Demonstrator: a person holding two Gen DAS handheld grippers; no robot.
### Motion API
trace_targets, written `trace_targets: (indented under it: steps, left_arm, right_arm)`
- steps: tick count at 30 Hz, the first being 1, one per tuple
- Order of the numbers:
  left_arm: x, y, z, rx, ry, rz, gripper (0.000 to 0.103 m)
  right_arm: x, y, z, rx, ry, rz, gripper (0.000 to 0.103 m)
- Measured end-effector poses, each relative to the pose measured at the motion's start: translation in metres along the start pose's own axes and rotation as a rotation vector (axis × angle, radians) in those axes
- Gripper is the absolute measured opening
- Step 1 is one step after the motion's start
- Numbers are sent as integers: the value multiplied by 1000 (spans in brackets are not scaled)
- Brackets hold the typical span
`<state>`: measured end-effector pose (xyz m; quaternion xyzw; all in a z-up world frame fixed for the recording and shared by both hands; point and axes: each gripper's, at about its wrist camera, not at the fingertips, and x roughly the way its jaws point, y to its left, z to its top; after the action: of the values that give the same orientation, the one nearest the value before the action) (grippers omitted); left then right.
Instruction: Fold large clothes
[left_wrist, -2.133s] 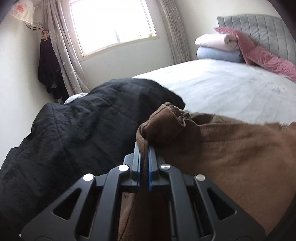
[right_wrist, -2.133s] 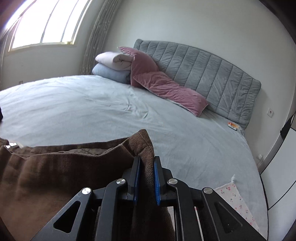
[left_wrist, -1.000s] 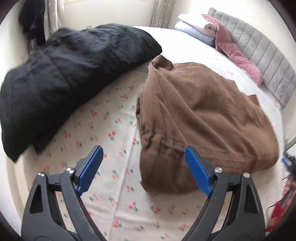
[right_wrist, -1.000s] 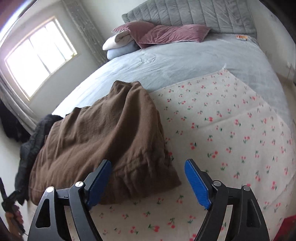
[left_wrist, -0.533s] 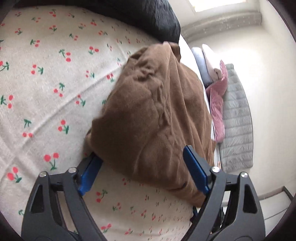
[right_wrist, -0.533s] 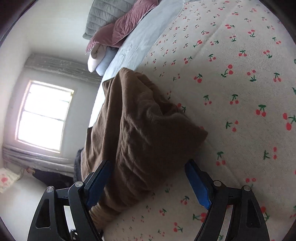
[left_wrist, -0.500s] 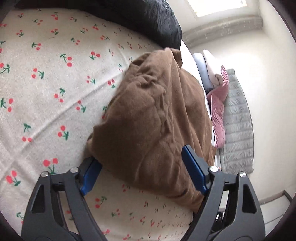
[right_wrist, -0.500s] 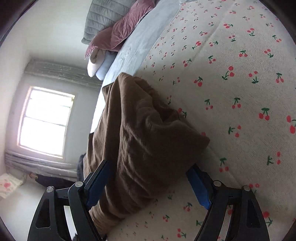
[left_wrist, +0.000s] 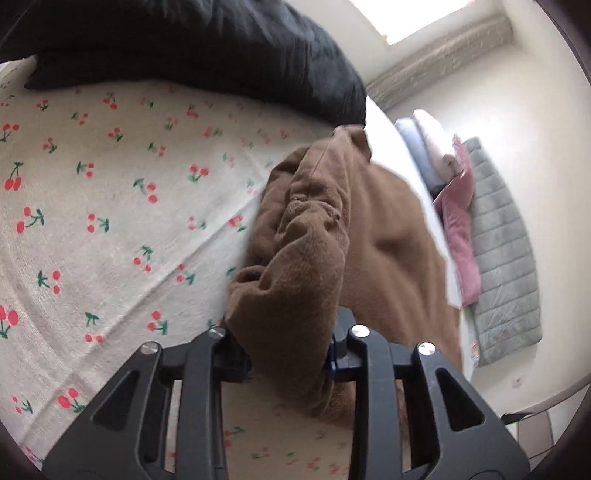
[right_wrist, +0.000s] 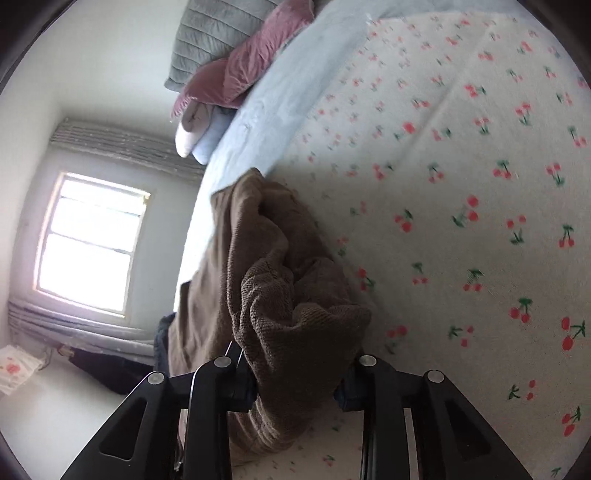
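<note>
Both tools' closing jaws around brown garment (left_wrist: 376, 258)

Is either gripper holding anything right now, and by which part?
Both are closing on the brown garment: the left gripper and the right gripper each pinch a bunched near end.

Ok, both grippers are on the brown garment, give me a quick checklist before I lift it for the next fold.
1. Left gripper has brown garment between its jaws, closing: ok.
2. Right gripper has a bunched edge between its jaws, closing: ok.
3. Only one layer caught in each: cannot tell.
4. Cherry-print sheet not pinched too: cannot tell.
5. Black coat clear of the garment: not ok, it lies right beside it.
</note>
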<state>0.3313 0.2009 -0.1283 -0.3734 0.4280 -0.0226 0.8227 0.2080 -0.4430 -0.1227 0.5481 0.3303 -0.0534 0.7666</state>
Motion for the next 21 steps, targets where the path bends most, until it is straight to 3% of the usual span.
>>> trace_targets:
  steps: [3, 4, 5, 7, 10, 12, 13, 14, 15, 17, 19, 21]
  left_arm:
    - [-7, 1, 6, 148, 36, -10, 60]
    - [-14, -1, 11, 186, 21, 19, 72]
    - [-22, -3, 15, 219, -6, 42, 76]
    - [-26, -4, 24, 256, -19, 31, 79]
    - [1, 3, 26, 181, 77, 3, 79]
    - [5, -1, 23, 178, 28, 3, 70]
    - [9, -6, 24, 170, 36, -19, 43]
    - [12, -10, 26, 130, 44, 2, 35]
    - [7, -13, 30, 96, 28, -4, 29]
    - [-20, -25, 36, 76, -15, -52, 23]
    - [-54, -40, 41, 99, -56, -108, 22]
    - [-85, -40, 41, 117, -88, -141, 22]
  right_arm:
    - [-6, -20, -2, 2, 30, 76, 48]
    - [-10, -15, -2, -30, 30, 54, 54]
    - [-14, -9, -2, -60, 21, 25, 58]
    - [-22, 1, 0, -100, -6, 11, 72]
    - [-12, 0, 4, -74, -27, -14, 74]
    - [-2, -1, 4, -51, -50, -14, 72]
    - [3, 5, 6, -54, -51, -12, 52]
    - [6, 11, 7, -50, -39, -11, 38]
    - [6, 18, 10, -48, -38, -16, 32]
    - [-15, 49, 12, -92, -80, 8, 26]
    - [-50, 77, 6, -150, -113, 86, 24]
    - [-79, 91, -6, -225, -139, 104, 24]
